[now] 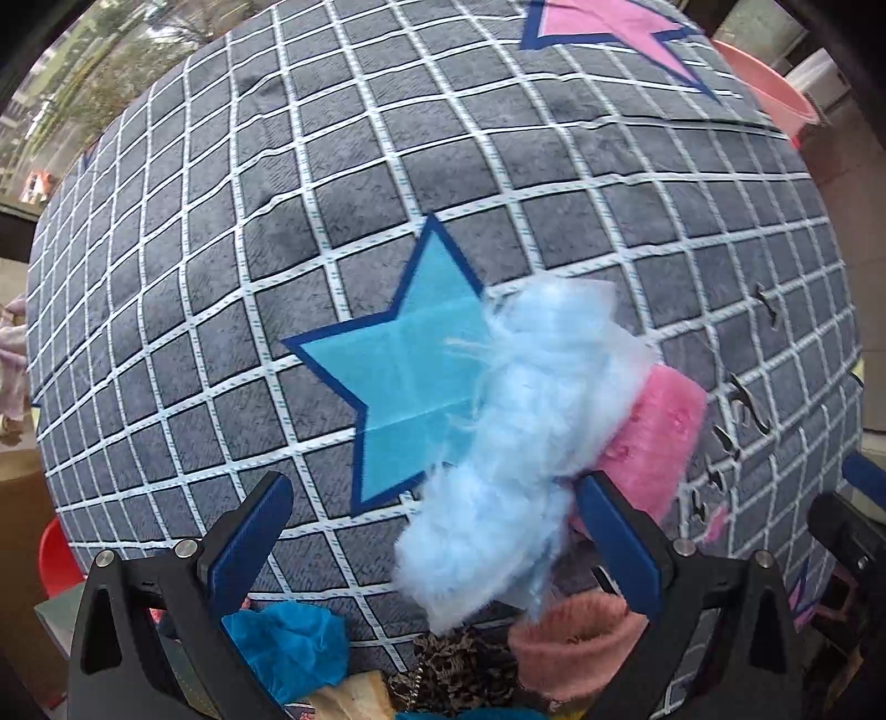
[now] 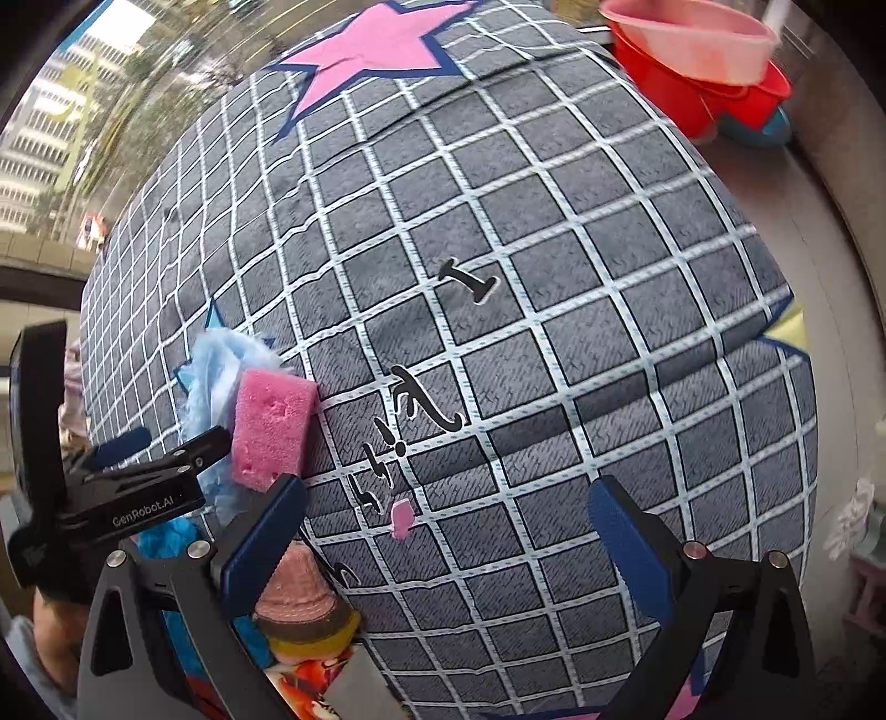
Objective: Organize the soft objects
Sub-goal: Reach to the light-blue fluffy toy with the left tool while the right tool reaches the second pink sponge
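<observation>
Left wrist view: left gripper [image 1: 443, 548] gapes around the blue fluffy piece [image 1: 515, 443], lower centre, its length slanting upward; right gripper [image 2: 448, 531] released, farther away.

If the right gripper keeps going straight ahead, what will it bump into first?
Most likely the big grey cushion with white grid lines: it fills the view straight ahead of the open right gripper, with nothing between.

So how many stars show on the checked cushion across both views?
3 at least: a blue star beside the fluffy blue piece, a pink star at the top, a yellowish star tip at the right edge. Others may be hidden.
</observation>
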The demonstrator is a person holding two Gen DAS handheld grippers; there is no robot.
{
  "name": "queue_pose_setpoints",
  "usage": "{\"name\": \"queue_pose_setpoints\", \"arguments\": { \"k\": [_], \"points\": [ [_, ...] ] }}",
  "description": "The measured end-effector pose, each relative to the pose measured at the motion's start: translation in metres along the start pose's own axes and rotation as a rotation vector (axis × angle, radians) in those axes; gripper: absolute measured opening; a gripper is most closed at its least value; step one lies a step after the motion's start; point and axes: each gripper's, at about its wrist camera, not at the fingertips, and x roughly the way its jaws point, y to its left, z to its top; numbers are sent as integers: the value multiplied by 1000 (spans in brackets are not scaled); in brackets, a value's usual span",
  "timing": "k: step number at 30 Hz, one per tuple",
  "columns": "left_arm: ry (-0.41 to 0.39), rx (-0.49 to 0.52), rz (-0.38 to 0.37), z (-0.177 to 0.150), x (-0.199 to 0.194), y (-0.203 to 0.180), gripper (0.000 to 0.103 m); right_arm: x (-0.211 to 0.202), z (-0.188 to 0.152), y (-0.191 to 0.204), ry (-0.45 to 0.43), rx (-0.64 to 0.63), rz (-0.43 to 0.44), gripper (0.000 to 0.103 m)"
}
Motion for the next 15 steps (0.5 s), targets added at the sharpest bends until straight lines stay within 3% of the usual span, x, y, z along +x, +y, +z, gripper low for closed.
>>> {"name": "queue_pose_setpoints", "arguments": {
  "k": [2,6,10,11,14,15],
  "points": [
    [-16,39,-6,-6,-2,-6,103,0,1,2,-4,-25,-3,102],
    [8,97,78,-1,11,-13,103,4,2,1,7,-19,3,102],
    [62,35,20,19,35,-19,103,4,1,5,9,-21,12,102],
    [65,43,39,22,39,-22,103,3,1,7,8,-34,14,102],
    [42,14,195,29,50,-14,102,6,1,22,7,-119,14,102],
    [44,-29,174,31,53,-6,102,6,0,26,3,-157,10,102]
  ]
}}
